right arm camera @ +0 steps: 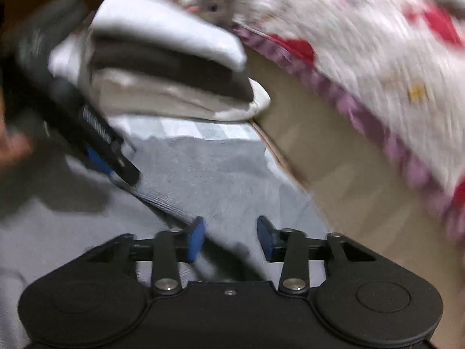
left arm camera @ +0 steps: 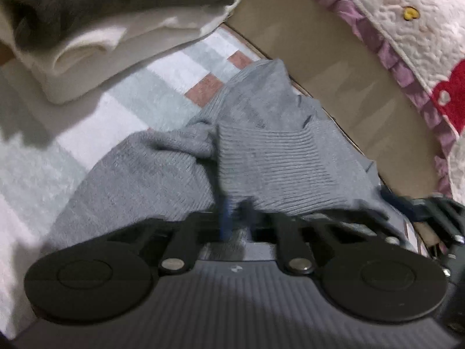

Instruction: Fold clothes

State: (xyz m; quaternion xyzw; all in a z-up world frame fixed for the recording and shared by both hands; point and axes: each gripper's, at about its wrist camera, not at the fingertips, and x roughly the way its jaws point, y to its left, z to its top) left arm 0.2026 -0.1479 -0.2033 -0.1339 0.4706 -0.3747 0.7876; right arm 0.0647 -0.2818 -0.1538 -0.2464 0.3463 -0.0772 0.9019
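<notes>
The grey sweater [left arm camera: 261, 151] hides the left gripper's [left arm camera: 232, 218] pinching jaws; the right gripper's [right arm camera: 231, 237] jaws stand spread.

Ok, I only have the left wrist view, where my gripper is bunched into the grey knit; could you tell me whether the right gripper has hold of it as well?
Observer: No. The right gripper is open, its blue pads apart above the grey knit.
Operator: Thank you. Does the left gripper really have the cloth?
Observer: From the right wrist, the left gripper is shut on the knit's ribbed edge, which looks stretched toward the right gripper.
Operator: And what tops the folded stack? My view cuts it off.
Observer: A white piece, lying over a dark piece.
</notes>
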